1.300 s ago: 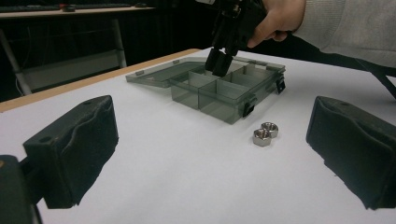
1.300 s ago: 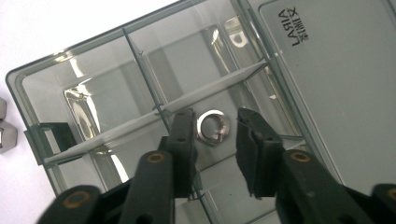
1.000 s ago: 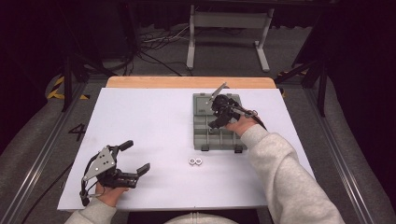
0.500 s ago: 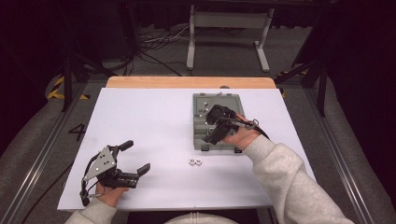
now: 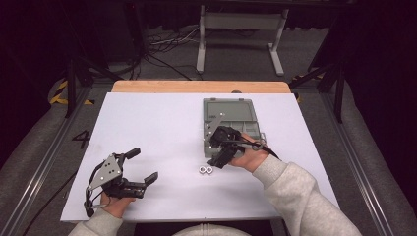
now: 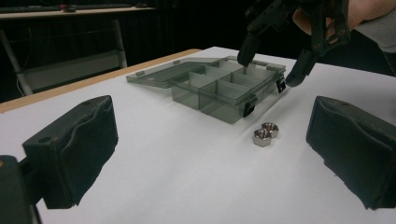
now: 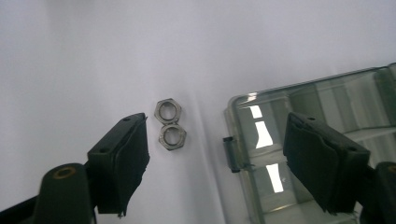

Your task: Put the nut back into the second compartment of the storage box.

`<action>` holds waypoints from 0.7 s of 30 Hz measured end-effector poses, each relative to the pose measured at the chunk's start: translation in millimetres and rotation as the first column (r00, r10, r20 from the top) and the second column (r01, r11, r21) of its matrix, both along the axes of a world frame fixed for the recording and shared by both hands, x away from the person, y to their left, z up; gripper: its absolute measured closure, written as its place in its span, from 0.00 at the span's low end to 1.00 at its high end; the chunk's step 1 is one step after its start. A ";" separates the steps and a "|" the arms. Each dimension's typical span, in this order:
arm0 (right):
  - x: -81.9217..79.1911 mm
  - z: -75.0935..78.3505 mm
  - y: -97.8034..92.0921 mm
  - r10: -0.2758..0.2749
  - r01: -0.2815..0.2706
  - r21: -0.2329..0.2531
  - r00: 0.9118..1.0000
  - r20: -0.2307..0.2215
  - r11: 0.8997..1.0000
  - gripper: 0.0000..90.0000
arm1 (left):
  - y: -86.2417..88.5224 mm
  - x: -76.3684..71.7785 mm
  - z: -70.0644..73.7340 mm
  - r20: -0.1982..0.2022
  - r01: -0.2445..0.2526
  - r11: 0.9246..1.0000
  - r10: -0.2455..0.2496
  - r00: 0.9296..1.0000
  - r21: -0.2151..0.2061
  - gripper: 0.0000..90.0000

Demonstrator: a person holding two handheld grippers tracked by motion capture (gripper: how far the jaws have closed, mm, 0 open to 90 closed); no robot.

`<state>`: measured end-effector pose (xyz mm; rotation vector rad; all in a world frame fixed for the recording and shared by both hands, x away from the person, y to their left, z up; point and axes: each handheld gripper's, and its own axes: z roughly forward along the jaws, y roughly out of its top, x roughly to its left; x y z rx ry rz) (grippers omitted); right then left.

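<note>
Two steel hex nuts (image 5: 205, 170) lie touching each other on the white table, just in front of a grey compartment box (image 5: 229, 114) whose lid lies open. My right gripper (image 5: 219, 153) hovers open over the box's near edge, jaws pointing down toward the nuts (image 7: 168, 126), with nothing between them. The box's front corner and latch (image 7: 232, 154) sit between its jaws in the right gripper view. My left gripper (image 5: 142, 164) rests open at the table's front left, aimed at the nuts (image 6: 265, 134) and the box (image 6: 219, 88), nothing held.
A white sheet (image 5: 162, 128) covers the table, with a wooden strip (image 5: 196, 87) at its far edge. Beyond stand a metal stand (image 5: 241, 29) and floor cables. Bare sheet lies between the two grippers.
My right gripper has moved from over the box's far compartments toward me, coming down over the box's near edge close to the nuts. The left gripper stayed put.
</note>
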<state>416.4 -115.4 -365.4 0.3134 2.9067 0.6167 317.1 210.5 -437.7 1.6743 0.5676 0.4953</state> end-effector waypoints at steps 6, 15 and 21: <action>-4.0 -22.9 6.7 0.013 -0.015 -0.027 0.999 -0.040 1.000 0.29 | -0.2 0.4 -0.3 -0.001 0.001 1.000 -0.001 1.000 -0.002 0.03; -5.3 -45.1 13.8 0.038 -0.043 -0.049 0.994 -0.105 0.998 0.40 | -0.4 0.4 -0.4 0.000 0.000 1.000 0.000 1.000 0.000 0.03; -4.3 -59.4 17.6 0.038 -0.051 -0.088 0.989 -0.144 0.995 0.56 | 0.0 -0.2 0.0 0.000 0.001 1.000 -0.001 1.000 -0.001 0.03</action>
